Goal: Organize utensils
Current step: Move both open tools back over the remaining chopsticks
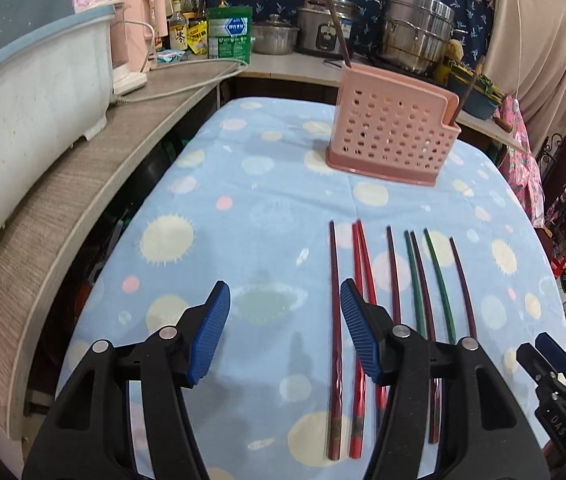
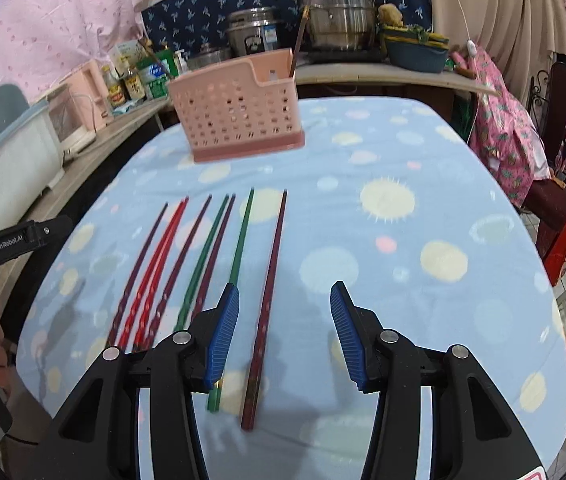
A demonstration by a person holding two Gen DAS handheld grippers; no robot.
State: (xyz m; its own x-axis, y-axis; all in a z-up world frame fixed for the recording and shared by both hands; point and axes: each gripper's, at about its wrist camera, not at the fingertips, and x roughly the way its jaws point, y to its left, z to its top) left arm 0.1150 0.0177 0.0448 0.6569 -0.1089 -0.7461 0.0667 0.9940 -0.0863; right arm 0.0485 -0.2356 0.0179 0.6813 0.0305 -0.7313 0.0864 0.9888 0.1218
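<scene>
Several chopsticks lie side by side on the blue spotted cloth: dark maroon point(image 1: 335, 320), red point(image 1: 365, 264) and green point(image 1: 439, 284) ones. In the right wrist view the rightmost maroon chopstick point(image 2: 269, 296) and a green one point(image 2: 239, 248) lie just below my fingers. A pink perforated utensil holder point(image 1: 391, 136) point(image 2: 239, 114) stands at the far side with two chopsticks upright in it. My left gripper point(image 1: 283, 332) is open and empty, left of the row. My right gripper point(image 2: 285, 332) is open and empty over the rightmost chopstick.
A white and blue dish tub point(image 1: 23, 92) sits on the wooden counter point(image 1: 83, 184) at left. Bottles, a rice cooker point(image 1: 327, 28) and steel pots point(image 1: 419, 32) line the back counter. The right gripper's body point(image 1: 555, 372) shows at the left view's lower right.
</scene>
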